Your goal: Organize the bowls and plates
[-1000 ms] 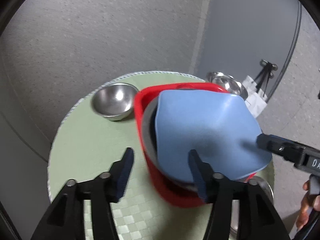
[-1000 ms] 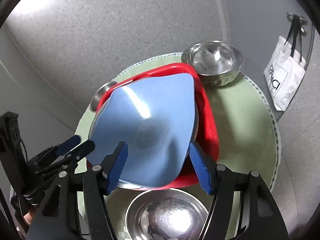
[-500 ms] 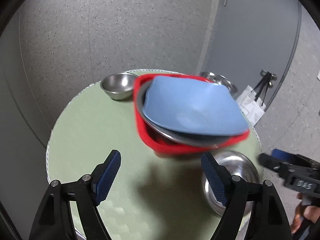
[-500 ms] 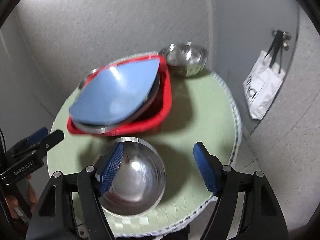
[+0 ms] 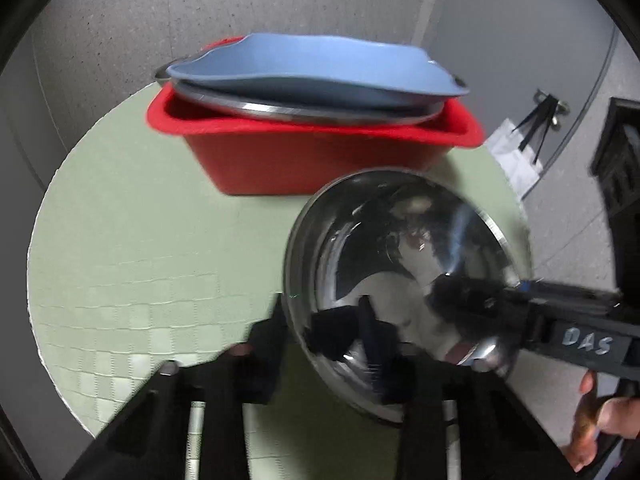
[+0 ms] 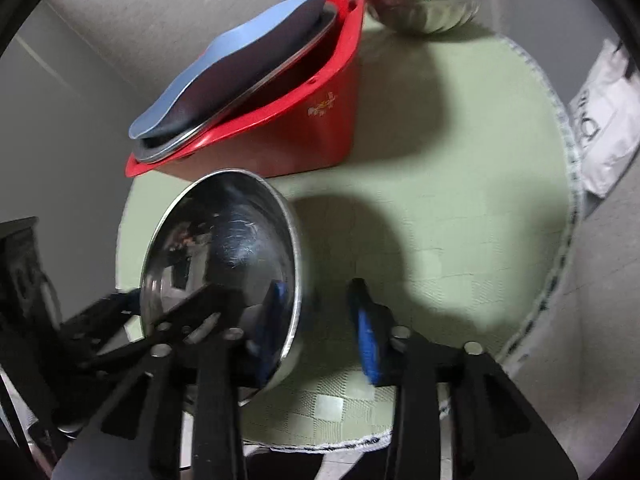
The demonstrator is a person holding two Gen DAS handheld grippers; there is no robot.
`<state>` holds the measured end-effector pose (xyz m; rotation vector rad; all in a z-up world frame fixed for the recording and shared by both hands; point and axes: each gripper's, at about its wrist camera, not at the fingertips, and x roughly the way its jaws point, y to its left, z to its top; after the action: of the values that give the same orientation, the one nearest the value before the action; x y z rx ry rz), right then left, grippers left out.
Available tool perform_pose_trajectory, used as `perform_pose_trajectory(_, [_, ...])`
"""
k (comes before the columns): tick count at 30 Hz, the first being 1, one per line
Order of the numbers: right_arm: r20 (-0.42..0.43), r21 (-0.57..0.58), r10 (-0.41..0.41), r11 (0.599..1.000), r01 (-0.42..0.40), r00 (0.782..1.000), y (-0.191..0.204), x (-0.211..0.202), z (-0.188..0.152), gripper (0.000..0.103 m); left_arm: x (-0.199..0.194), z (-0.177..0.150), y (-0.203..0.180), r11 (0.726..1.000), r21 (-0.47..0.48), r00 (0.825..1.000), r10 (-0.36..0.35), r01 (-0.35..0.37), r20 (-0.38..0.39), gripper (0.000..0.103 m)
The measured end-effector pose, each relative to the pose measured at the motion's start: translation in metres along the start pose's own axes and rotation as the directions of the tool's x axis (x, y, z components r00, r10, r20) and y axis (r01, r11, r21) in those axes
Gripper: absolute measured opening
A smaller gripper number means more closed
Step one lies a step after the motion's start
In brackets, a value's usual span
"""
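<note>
Both spread, the left tongs [image 5: 320,320] and right tongs [image 6: 316,312] straddle opposite rims of the near steel bowl [image 5: 404,280]; squeeze evenly, lift level toward the red tub [image 5: 312,148].

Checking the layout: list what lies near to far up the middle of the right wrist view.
Steel bowl straddled by the jaws → red bin holding the blue plate → second steel bowl.

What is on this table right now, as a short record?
Table: round, green checked cloth
Red tub: holds a steel dish with a blue plate on top
Near bowl: steel, in front of the tub
Left gripper: straddles the bowl's rim; grip unclear
Right gripper: straddles the opposite rim, outer finger apart from it
Far bowl: steel, beyond the tub
</note>
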<state>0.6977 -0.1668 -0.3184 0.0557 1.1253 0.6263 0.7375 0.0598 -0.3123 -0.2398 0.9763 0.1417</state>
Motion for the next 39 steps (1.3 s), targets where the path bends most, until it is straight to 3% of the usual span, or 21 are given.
perform_pose_trajectory(1, [-0.016,0.002,0.033,0.999,-0.033,0.999,-0.002,0.001,0.001,0.018,-0.003,0.002,-0.004,1.0,0.007,1.0,0.015,-0.015,0.006,0.024])
perform_pose_trajectory(2, [-0.018,-0.005,0.022,1.0,-0.022,1.0,-0.002,0.001,0.002,0.017,-0.005,0.003,-0.006,1.0,0.01,1.0,0.023,-0.023,0.009,0.024])
perform_pose_trajectory(6, [0.0,-0.014,0.052,0.999,-0.052,0.999,-0.009,-0.014,0.005,0.016,-0.027,0.009,-0.019,1.0,0.004,0.999,0.001,-0.001,0.035,0.021])
perform_pose_trajectory(11, [0.086,-0.024,0.077,0.997,-0.075,0.993,-0.018,-0.065,0.012,0.016,-0.066,0.029,-0.05,0.997,0.071,0.993,-0.044,0.036,0.106,0.021])
perform_pose_trajectory(16, [0.196,-0.002,0.102,0.995,-0.103,0.975,-0.033,-0.119,0.037,0.016,-0.079,0.078,-0.074,0.987,0.127,0.987,-0.11,0.094,0.121,0.021])
perform_pose_trajectory(21, [0.284,0.002,0.046,0.999,-0.049,0.958,-0.042,-0.142,0.087,0.016,-0.068,0.154,-0.099,0.966,0.23,0.982,-0.147,0.117,0.118,0.021])
perform_pose_trajectory(26, [0.311,0.06,-0.01,0.998,-0.01,0.95,-0.066,-0.13,0.152,0.016,-0.021,0.239,-0.112,0.947,0.291,0.983,-0.165,0.137,0.076,0.021])
perform_pose_trajectory(29, [0.305,0.082,-0.053,0.996,0.029,0.951,-0.078,-0.112,0.189,0.016,0.026,0.292,-0.116,0.937,0.319,0.989,-0.15,0.142,-0.001,0.022])
perform_pose_trajectory(35, [0.26,0.153,-0.105,0.986,0.066,0.96,-0.099,-0.082,0.225,0.016,0.101,0.348,-0.127,0.916,0.376,0.99,-0.11,0.137,-0.092,0.023])
perform_pose_trajectory(39, [0.226,0.188,-0.137,0.977,0.095,0.964,-0.112,-0.059,0.238,0.016,0.147,0.378,-0.141,0.919,0.37,0.986,-0.09,0.136,-0.139,0.024])
